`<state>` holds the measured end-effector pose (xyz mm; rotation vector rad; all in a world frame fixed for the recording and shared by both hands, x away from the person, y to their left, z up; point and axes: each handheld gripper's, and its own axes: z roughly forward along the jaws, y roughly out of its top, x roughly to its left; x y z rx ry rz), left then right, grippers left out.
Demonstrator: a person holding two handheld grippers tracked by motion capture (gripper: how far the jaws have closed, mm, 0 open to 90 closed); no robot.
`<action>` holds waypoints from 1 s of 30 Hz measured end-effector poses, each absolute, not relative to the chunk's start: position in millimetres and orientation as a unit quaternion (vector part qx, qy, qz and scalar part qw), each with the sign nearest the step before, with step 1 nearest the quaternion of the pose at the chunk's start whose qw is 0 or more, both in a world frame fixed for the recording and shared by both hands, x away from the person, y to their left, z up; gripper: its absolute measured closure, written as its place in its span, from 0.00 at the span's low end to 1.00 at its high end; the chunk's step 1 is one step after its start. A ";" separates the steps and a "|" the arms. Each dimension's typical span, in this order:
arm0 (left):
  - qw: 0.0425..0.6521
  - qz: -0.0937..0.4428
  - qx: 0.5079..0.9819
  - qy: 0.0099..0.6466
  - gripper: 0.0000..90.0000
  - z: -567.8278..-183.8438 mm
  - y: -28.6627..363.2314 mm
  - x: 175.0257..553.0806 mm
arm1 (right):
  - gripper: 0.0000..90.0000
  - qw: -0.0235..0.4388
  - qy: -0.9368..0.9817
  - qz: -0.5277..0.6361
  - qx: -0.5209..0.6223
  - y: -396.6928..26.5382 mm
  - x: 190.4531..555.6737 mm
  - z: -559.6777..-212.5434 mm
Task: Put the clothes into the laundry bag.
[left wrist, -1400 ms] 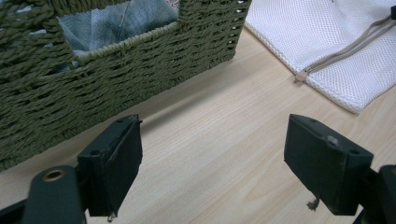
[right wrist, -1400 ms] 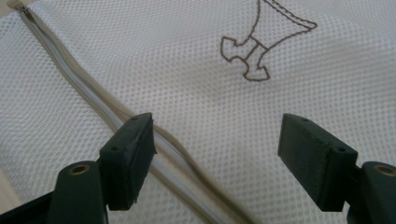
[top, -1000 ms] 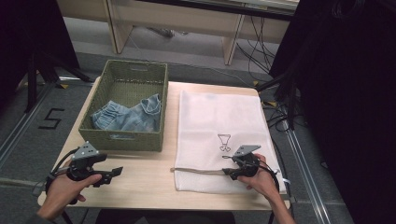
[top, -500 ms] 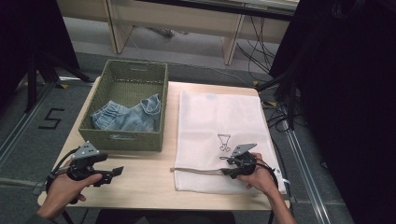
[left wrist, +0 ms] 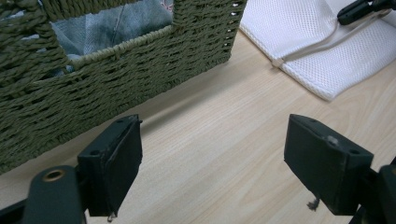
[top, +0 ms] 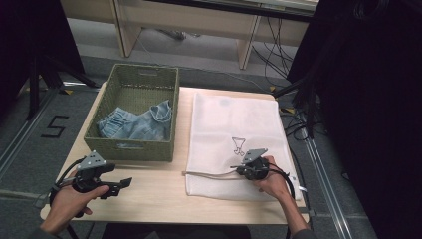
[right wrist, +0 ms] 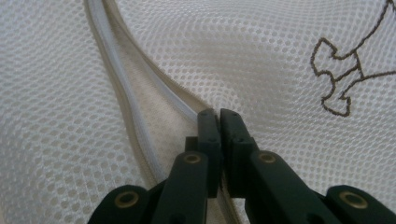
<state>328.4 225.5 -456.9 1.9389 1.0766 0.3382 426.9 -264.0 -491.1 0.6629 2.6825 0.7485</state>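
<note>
**Right gripper pinched on the mesh bag's zipper edge**

Lower left of the high view, our left gripper (top: 118, 185) hovers above the desk (top: 149, 194) with jaws wide and empty. At lower right, our right gripper (right wrist: 218, 122) has just closed its jaws on the zipper edge (right wrist: 140, 93) of the white mesh bag (top: 234, 124), which lies flat right of centre. Farther back stands the basket (top: 132, 147) with jeans (top: 137, 124). We judge the thin mesh could slip free if pulled sharply.

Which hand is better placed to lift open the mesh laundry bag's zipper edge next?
Right, probably: the right claw is shut on the mesh laundry bag at its zipper edge, while the left claw hangs open beside the basket.
</note>
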 end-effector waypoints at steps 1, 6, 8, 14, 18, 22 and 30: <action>0.423 0.135 0.788 0.426 0.21 -455.8 228.0 328.3 | 0.99 0.140 0.929 0.257 0.228 -262.9 428.3 -490.0; 0.427 0.136 0.782 0.434 0.21 -455.5 228.3 326.8 | 0.99 0.165 0.925 0.252 0.230 -259.5 436.5 -482.1; 0.425 0.135 0.785 0.430 0.21 -454.6 229.4 326.2 | 0.99 0.177 0.921 0.261 0.227 -258.9 438.4 -476.9; 0.433 0.141 0.777 0.434 0.21 -454.7 226.8 326.2 | 0.99 0.212 0.908 0.284 0.222 -258.8 436.7 -457.5; 0.432 0.140 0.778 0.434 0.21 -454.6 226.4 326.8 | 0.99 0.231 0.906 0.285 0.211 -260.3 434.8 -446.5; 0.430 0.141 0.782 0.429 0.21 -454.2 227.2 328.0 | 0.99 0.257 0.893 0.300 0.215 -261.0 432.6 -435.9; 0.438 0.143 0.777 0.429 0.21 -452.5 225.3 327.9 | 0.99 0.295 0.871 0.330 0.213 -261.0 433.8 -416.0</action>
